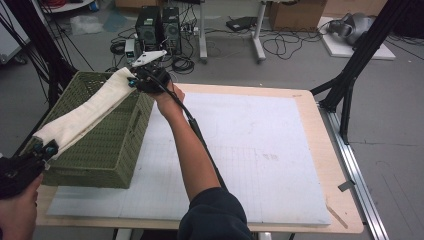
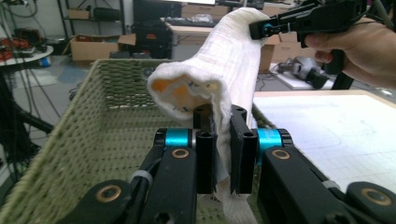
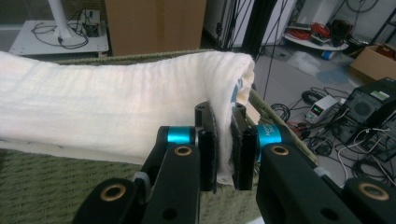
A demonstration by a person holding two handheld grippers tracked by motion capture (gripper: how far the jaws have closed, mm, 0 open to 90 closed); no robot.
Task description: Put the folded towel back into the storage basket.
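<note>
A folded cream towel (image 1: 87, 112) hangs stretched above the olive woven basket (image 1: 107, 150) at the table's left. My left gripper (image 1: 48, 148) is shut on the towel's near end, low at the left edge of the high view. My right gripper (image 1: 134, 81) is shut on its far end, over the basket's far corner. In the left gripper view the towel (image 2: 224, 79) runs up from my left gripper (image 2: 223, 156) toward the other gripper (image 2: 261, 29). In the right gripper view my right gripper (image 3: 224, 151) pinches the towel's edge (image 3: 116, 112) over the basket (image 3: 56, 191).
The basket stands on a white sheet (image 1: 250, 150) that covers a wooden table (image 1: 327, 165). Black frame legs (image 1: 350, 75) rise at the right. Computer towers (image 1: 157, 27) and cables lie on the floor behind the table.
</note>
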